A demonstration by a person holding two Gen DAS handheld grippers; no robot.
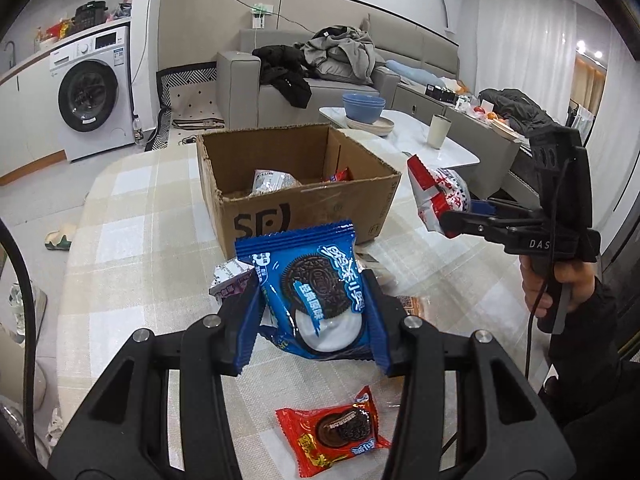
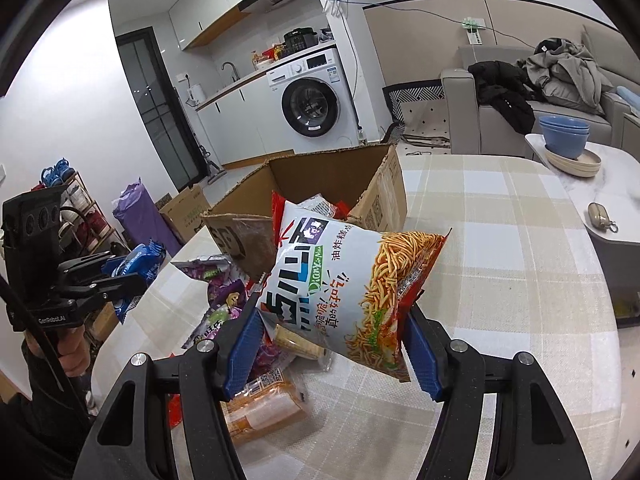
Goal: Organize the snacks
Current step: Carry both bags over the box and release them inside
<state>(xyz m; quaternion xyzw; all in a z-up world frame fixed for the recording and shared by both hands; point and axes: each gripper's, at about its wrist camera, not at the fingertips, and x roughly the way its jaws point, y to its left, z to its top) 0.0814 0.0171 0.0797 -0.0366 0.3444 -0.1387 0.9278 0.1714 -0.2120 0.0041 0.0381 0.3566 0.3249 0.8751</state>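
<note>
Gripping light, crinkly packs: left tool (image 1: 314, 312) pinches blue Oreo packet (image 1: 310, 288) mid-body; right tool (image 2: 334, 332) clamps puffy noodle-snack bag (image 2: 352, 292), slippery, crushable.

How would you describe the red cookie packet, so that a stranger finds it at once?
Start at the cardboard box on the checked table. Come toward the camera, past the blue packet in the left gripper. The red packet lies flat on the cloth, alone, showing a dark round cookie.
</note>
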